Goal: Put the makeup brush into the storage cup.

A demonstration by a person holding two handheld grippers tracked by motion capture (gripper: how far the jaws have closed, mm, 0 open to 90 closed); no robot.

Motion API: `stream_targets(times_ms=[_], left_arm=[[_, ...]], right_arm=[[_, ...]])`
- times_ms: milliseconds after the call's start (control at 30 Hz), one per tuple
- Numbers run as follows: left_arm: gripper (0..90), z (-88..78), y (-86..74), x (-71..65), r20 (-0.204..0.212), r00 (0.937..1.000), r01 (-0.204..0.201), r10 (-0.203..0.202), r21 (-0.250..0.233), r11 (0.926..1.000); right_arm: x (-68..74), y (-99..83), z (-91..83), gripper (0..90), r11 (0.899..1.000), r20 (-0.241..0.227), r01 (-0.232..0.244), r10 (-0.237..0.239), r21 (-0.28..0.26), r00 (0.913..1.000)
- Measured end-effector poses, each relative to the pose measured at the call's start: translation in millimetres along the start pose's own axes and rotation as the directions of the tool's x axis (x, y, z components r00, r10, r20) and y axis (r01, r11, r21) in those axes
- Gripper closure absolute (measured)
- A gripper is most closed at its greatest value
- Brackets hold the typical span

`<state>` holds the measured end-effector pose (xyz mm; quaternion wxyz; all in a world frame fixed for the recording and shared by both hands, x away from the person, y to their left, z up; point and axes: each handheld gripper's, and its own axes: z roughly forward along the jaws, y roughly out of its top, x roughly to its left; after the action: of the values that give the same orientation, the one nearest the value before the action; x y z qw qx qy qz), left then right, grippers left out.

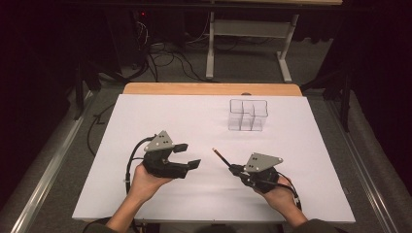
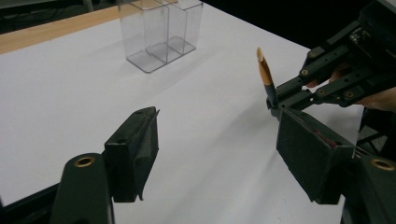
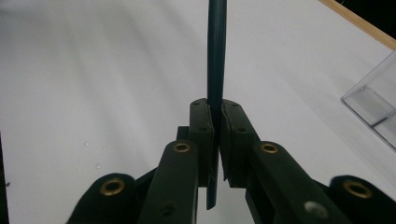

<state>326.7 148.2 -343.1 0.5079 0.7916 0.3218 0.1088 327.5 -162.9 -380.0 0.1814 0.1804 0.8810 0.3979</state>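
Between the pads of the right gripper (image 3: pixel 217 140) a pencil (image 3: pixel 216 56) is pinched tight, its shaft running straight out past the fingertips — in the high view it slants up and away toward the clear holder (image 1: pixel 248 115), tip off the table (image 1: pixel 145 111). Its hand rests low at the near edge. To that tip's left, the left gripper (image 2: pixel 217 149) faces it with jaws wide and nothing between them — forearm angled inward.

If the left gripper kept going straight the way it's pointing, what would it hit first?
Probably the pencil held in the right gripper, which lies just ahead of the open left gripper; depth is hard to judge.
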Motion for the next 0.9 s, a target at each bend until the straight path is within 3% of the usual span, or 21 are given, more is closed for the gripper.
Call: stream_targets(times_ms=[333, 600, 900], left_arm=[[30.1, -11.1, -12.8, 11.1, -0.056, 0.9975, 0.039, -0.042, -0.050, 0.9980], [30.9, -15.1, -27.4, 20.2, -0.121, 0.9903, 0.057, -0.067, -0.085, 0.9947], [31.2, -23.0, -40.4, 31.0, -0.150, 0.9814, 0.097, -0.120, -0.150, 0.9839]], right_arm=[[-1.5, -0.7, -0.3, 86.2, 1.000, -0.001, -0.016, 0.016, -0.005, 0.9999], [-5.5, -2.6, -3.5, 86.1, 0.999, 0.001, -0.046, 0.046, -0.015, 0.9989], [-10.8, -5.2, -6.5, 86.1, 0.997, 0.006, -0.076, 0.077, -0.024, 0.9970]])
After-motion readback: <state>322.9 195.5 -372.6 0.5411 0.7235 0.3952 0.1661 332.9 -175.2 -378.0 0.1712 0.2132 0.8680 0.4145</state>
